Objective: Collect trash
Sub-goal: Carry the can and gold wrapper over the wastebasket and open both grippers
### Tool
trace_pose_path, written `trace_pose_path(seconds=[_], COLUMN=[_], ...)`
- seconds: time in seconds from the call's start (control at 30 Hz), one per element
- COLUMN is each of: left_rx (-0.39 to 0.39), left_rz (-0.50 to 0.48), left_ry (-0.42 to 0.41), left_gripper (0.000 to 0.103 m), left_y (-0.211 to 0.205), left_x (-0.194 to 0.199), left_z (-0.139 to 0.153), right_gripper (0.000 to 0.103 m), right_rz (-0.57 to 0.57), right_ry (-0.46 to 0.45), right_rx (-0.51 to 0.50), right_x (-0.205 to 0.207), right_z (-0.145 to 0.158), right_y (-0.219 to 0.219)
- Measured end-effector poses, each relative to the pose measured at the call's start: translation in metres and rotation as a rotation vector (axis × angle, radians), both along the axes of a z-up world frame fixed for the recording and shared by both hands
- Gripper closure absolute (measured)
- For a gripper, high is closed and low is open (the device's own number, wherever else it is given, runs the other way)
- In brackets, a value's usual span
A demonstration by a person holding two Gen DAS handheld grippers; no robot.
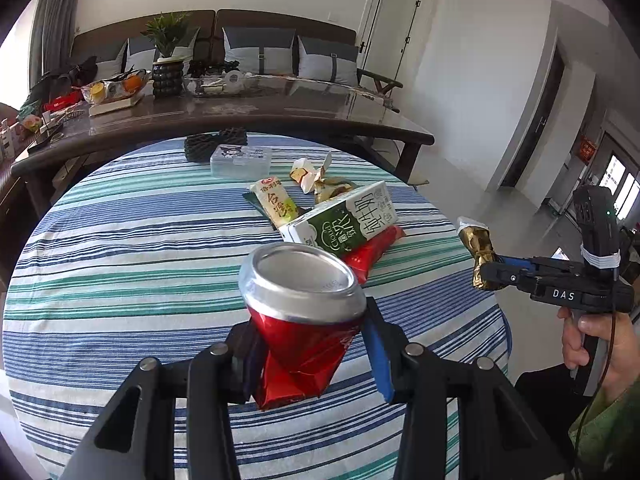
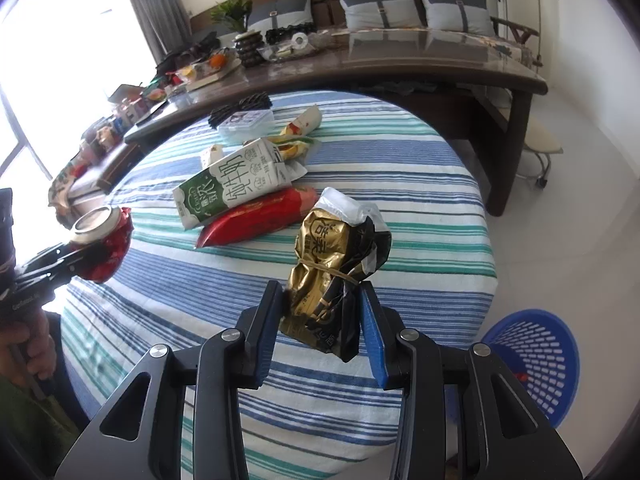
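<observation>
A crushed red drink can (image 1: pixel 298 320) hangs above the striped tablecloth (image 1: pixel 120 264), with my left gripper (image 1: pixel 310 354) shut on it. The same can (image 2: pixel 105 240) shows at the left of the right wrist view, held by the left gripper (image 2: pixel 86 262). My right gripper (image 2: pixel 322 322) is shut on a crumpled gold and black wrapper (image 2: pixel 332 276) tied with a rubber band, lifted off the table. That wrapper (image 1: pixel 478 254) and the right gripper (image 1: pixel 490 276) appear at the right of the left wrist view. On the table lie a milk carton (image 1: pixel 344 218), a red packet (image 1: pixel 372 252), a snack bag (image 1: pixel 276 202) and loose wrappers (image 1: pixel 320 180).
A blue mesh basket (image 2: pixel 536 360) stands on the floor at the table's right side. A clear plastic box (image 1: pixel 240 160) and a black foam net (image 1: pixel 216 142) sit at the table's far edge. Behind runs a long dark table (image 1: pixel 280 116) with clutter, then a sofa.
</observation>
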State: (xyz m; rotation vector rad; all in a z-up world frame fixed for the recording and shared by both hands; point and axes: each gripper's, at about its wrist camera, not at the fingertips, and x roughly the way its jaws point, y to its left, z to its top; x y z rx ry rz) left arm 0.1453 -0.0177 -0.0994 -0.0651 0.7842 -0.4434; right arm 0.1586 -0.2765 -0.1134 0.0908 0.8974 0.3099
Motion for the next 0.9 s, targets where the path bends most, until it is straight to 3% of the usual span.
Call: trace_pose_path(seconds=[0.23,0.47,0.7,0.9], left_rx=[-0.032,-0.059,-0.03,0.008], left_rz=[-0.14,-0.298,-0.421,-0.47], left_ry=[0.007,0.04,0.095,0.141], left_gripper=[0.058,0.058,0.058,0.058], left_y=[-0.09,-0.199,-0.306,-0.366], left_x=[0.003,0.005,0.01,0.014], left_z=[0.013,0.011,-0.017,-0.059], right_gripper=[0.064,0.064,0.064,0.064], right_rz=[-0.052,-0.205,-0.317,-0.362], right_ry=[-0.004,0.07,0.164,0.233], right_rx=[-0.024,-0.12,-0.185,-0.149], right_x=[-0.011,-0.017,-0.019,-0.028], right_z=[0.013,0.007,-0.031,-0.06], right_y=[-0.054,-0.152,-0.233,-0.276])
